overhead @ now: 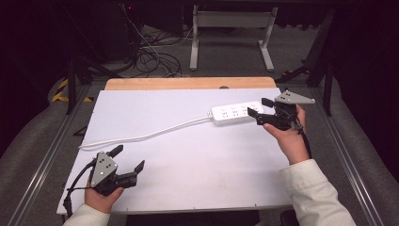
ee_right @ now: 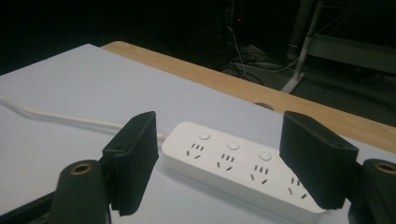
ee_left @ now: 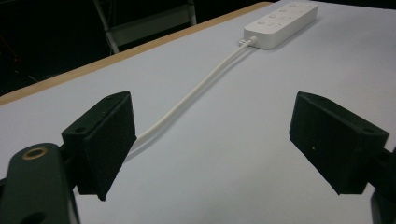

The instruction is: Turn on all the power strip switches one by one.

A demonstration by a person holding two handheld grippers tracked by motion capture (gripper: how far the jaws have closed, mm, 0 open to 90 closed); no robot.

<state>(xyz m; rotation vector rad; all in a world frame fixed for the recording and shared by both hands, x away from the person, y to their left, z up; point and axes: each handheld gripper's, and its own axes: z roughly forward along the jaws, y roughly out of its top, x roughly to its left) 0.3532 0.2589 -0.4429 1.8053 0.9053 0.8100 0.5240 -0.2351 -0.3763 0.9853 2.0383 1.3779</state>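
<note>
White plastic power strip [overhead: 236, 113]: right end hidden behind the black two-jaw right gripper [overhead: 260, 108] in the high view; in the left gripper view [ee_left: 282, 18] its far end is cut by the top edge; in the right gripper view [ee_right: 238, 170] its right end sits behind a jaw, bottom corner cut off. Round white cable [overhead: 141, 136]: free end at the white table sheet [overhead: 188, 165] edge too small to tell a plug; runs behind a jaw in the left gripper view [ee_left: 196, 91]. Socket markings unreadable from above.
</note>
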